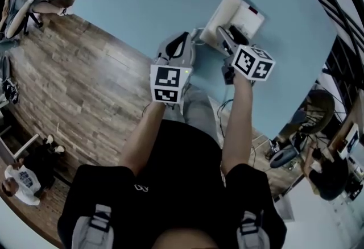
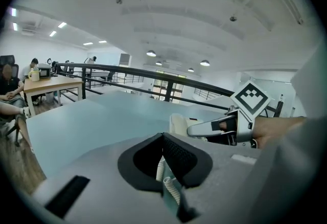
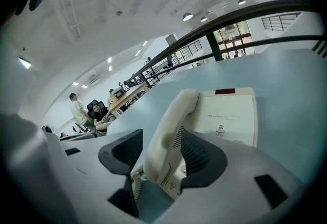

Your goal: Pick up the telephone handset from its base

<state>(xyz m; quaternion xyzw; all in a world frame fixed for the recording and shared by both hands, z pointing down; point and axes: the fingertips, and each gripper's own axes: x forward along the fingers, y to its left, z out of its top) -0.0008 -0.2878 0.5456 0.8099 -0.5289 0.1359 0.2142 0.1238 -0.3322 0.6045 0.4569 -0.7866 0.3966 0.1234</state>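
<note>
A cream telephone base (image 1: 247,17) lies on the pale blue table (image 1: 142,3), with its handset (image 1: 223,15) resting in the cradle on the left side. In the right gripper view the handset (image 3: 171,126) stands between the pads of my right gripper (image 3: 162,138), which is open; the left pad is clearly apart from it and the right pad is close beside it. The base (image 3: 230,115) lies beyond, to the right. My left gripper (image 2: 163,138) hovers just left of the phone (image 2: 180,123), pads together, with the coiled cord (image 2: 171,184) seen under them.
The table's near edge runs just under both grippers, above wooden floor (image 1: 74,83). A dark railing (image 1: 335,9) borders the table's far right side. People sit at desks (image 2: 48,82) well off to the left, and another person (image 1: 20,179) is at the lower left.
</note>
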